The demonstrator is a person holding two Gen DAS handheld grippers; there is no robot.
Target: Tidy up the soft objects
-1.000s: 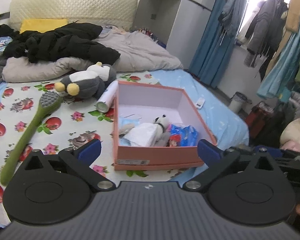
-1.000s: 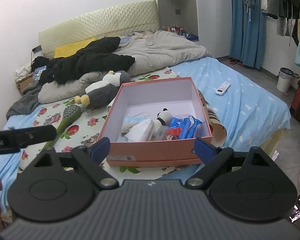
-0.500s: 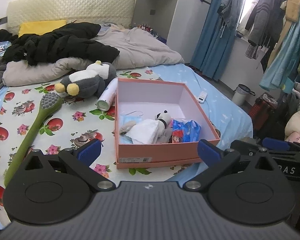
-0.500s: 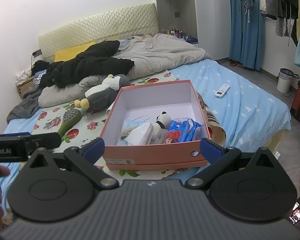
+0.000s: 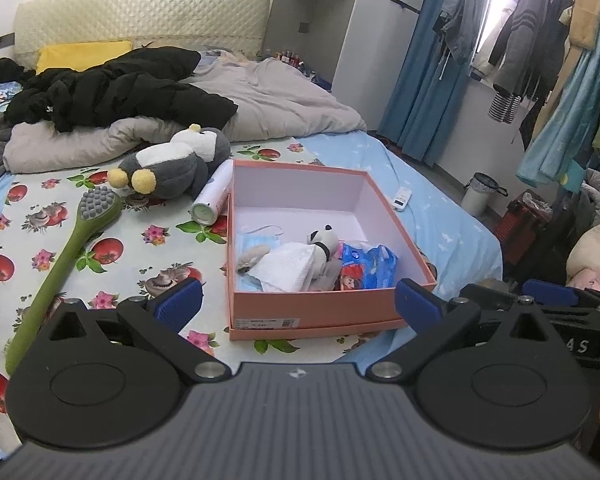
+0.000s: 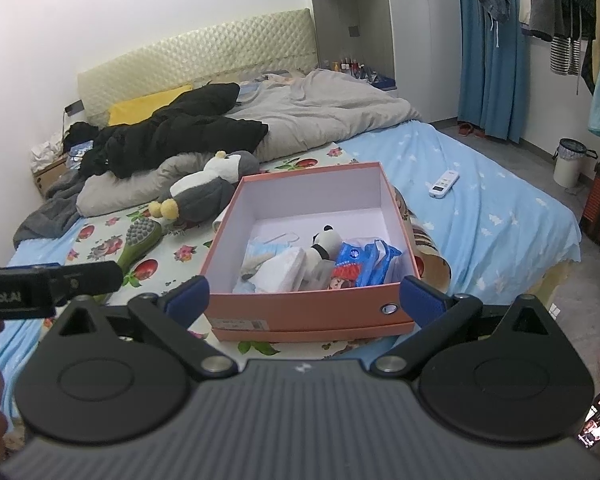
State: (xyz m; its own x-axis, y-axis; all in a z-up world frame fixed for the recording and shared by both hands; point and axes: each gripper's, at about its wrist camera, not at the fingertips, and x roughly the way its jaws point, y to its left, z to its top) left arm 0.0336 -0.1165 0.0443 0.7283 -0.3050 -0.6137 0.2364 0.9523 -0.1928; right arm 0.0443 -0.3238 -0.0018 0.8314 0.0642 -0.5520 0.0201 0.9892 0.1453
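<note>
Both grippers hang back from the bed, jaws wide apart and empty.
The pink box [image 6: 312,308] sits just ahead of the right gripper [image 6: 304,300], already part-filled; the penguin plush [image 5: 172,164], ahead-left of the left gripper [image 5: 298,304], likely goes next, needing a long forward reach.

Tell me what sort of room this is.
A lived-in bedroom, most likely: a bed with a padded headboard, a rumpled grey duvet, and clothes hanging by the blue curtains.
</note>
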